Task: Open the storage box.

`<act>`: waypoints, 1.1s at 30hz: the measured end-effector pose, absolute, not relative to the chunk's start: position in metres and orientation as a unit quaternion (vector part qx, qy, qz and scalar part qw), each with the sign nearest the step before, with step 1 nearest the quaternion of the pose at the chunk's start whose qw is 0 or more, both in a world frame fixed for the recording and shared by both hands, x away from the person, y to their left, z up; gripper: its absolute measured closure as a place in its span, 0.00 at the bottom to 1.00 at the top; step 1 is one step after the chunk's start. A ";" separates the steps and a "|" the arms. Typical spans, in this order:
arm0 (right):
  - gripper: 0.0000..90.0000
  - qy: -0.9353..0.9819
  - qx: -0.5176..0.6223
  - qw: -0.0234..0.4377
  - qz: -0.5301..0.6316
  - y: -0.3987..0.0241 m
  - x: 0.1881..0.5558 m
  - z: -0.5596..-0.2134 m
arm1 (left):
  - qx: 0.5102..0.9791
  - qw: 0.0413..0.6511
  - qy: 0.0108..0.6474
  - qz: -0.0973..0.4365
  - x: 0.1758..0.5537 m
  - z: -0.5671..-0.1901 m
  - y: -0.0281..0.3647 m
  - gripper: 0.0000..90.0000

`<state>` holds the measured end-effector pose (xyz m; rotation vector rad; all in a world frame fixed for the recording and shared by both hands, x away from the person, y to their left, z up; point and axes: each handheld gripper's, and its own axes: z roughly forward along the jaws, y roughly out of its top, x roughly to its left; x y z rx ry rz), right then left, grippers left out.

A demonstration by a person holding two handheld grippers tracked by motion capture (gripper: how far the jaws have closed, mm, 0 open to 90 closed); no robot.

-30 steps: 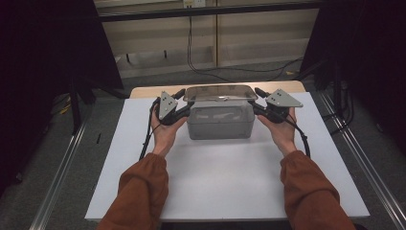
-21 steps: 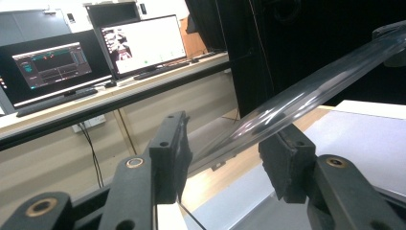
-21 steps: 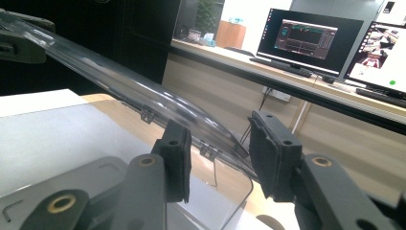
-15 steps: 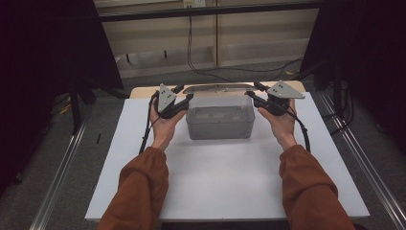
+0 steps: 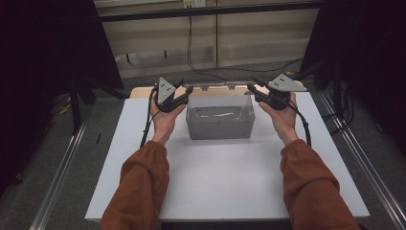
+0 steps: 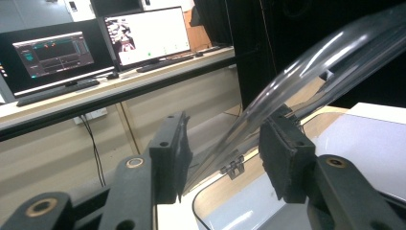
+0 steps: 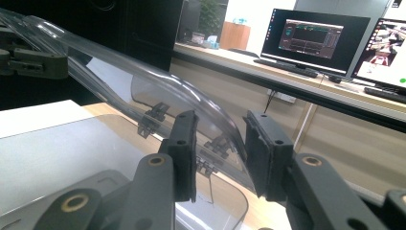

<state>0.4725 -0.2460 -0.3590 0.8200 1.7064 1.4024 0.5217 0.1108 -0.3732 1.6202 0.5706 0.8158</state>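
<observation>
Left gripper [image 5: 178,94]: held at the lid's left end — the clear edge is seen between the jaws, one pad [image 6: 282,158] against it, the other standing apart.
Clear lid [image 5: 218,85]: raised on its hinges, tilted back above the box.
Clear plastic box [image 5: 219,117]: set on the white table [image 5: 225,187], between both hands.
Right gripper [image 5: 256,90]: jaws just closing — the lid's right end lies between them; whether it is clamped cannot be told.

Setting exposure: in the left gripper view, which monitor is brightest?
The right-hand monitor, its screen mostly white; the left-hand monitor shows a dark screen.
</observation>
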 end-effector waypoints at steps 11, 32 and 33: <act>0.70 0.664 0.326 0.379 0.556 -0.248 0.481 -0.358 | 0.696 0.575 0.266 0.337 0.531 -0.375 0.109 0.65; 0.69 0.669 0.350 0.366 0.545 -0.251 0.512 -0.380 | 0.700 0.575 0.274 0.324 0.545 -0.381 0.107 0.74; 0.70 0.668 0.352 0.364 0.545 -0.252 0.512 -0.381 | 0.703 0.572 0.273 0.323 0.546 -0.382 0.107 0.74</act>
